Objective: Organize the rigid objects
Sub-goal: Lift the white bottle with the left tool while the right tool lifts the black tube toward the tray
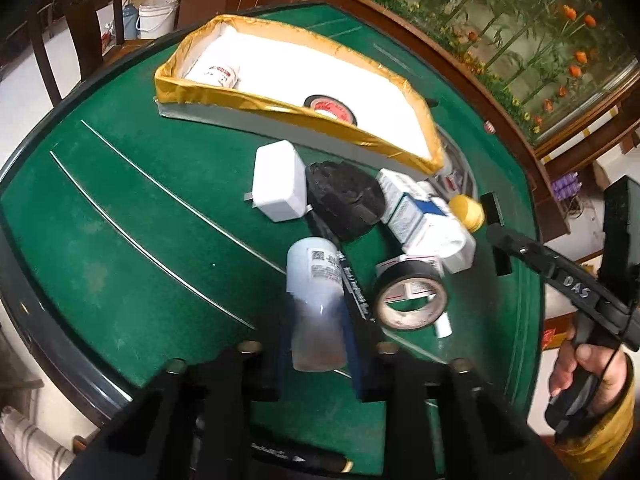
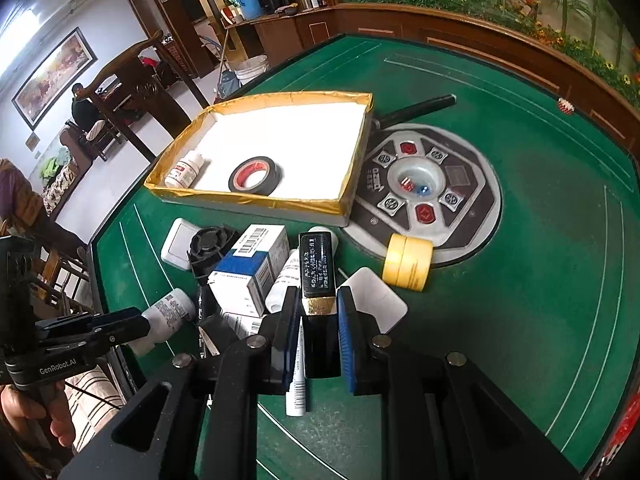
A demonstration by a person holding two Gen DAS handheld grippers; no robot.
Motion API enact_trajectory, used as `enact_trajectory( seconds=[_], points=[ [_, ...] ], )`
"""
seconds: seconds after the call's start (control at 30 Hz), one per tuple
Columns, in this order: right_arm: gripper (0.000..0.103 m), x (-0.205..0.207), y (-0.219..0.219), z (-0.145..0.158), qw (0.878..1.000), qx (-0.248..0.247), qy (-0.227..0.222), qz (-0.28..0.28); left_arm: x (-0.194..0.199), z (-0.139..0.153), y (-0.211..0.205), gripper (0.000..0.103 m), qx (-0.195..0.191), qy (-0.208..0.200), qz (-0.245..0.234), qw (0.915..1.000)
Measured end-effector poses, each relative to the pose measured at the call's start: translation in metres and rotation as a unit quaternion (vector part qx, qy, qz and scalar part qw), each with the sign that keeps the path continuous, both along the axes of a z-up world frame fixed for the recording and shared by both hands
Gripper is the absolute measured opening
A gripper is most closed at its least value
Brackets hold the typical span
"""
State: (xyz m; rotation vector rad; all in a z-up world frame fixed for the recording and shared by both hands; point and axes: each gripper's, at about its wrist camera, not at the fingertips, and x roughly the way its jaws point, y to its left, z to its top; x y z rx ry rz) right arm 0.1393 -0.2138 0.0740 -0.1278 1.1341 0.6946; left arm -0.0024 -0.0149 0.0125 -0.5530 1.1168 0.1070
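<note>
The white bottle (image 1: 316,304) blurs at its near end, between the left hand-held gripper (image 1: 320,364) pads, so its cap cannot be read. In the right wrist view the black box (image 2: 318,276) hides part of the white tube (image 2: 298,384) beneath it. The label print there is too small to read. The worktop (image 2: 520,280) is cut off by the right edge.

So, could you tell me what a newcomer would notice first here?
Probably the yellow-edged tray on the green table, holding a black tape roll and a small white bottle. In front lies a clutter, where the left gripper clamps a pale bottle and the right gripper a black bar.
</note>
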Motion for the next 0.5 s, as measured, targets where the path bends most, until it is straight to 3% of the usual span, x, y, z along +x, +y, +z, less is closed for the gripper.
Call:
enact_trajectory(
  seconds=[0.23, 0.27, 0.3, 0.37, 0.43, 0.5],
  points=[
    [0.017, 0.003, 0.004, -0.004, 1.0, -0.002, 0.008, -0.01, 0.019, -0.009, 0.002, 0.014, -0.004, 0.021, -0.021, 0.9995],
    [0.017, 0.003, 0.004, -0.005, 1.0, -0.002, 0.009, -0.013, 0.023, -0.011, 0.0, 0.02, -0.01, 0.028, -0.028, 0.9992],
    [0.017, 0.003, 0.004, -0.005, 1.0, -0.003, 0.01, -0.015, 0.024, -0.011, -0.001, 0.035, -0.014, 0.03, -0.033, 0.9989],
    [0.017, 0.004, 0.005, -0.005, 1.0, -0.003, 0.011, -0.017, 0.027, -0.014, -0.009, 0.049, 0.003, 0.041, -0.04, 0.9983],
    [0.017, 0.004, 0.005, -0.004, 1.0, -0.002, 0.011, -0.019, 0.031, -0.021, -0.015, 0.049, 0.023, 0.054, -0.05, 0.997],
    [0.017, 0.005, 0.006, -0.003, 1.0, -0.002, 0.012, -0.02, 0.033, -0.03, -0.02, 0.042, 0.023, 0.066, -0.059, 0.9958]
  ],
)
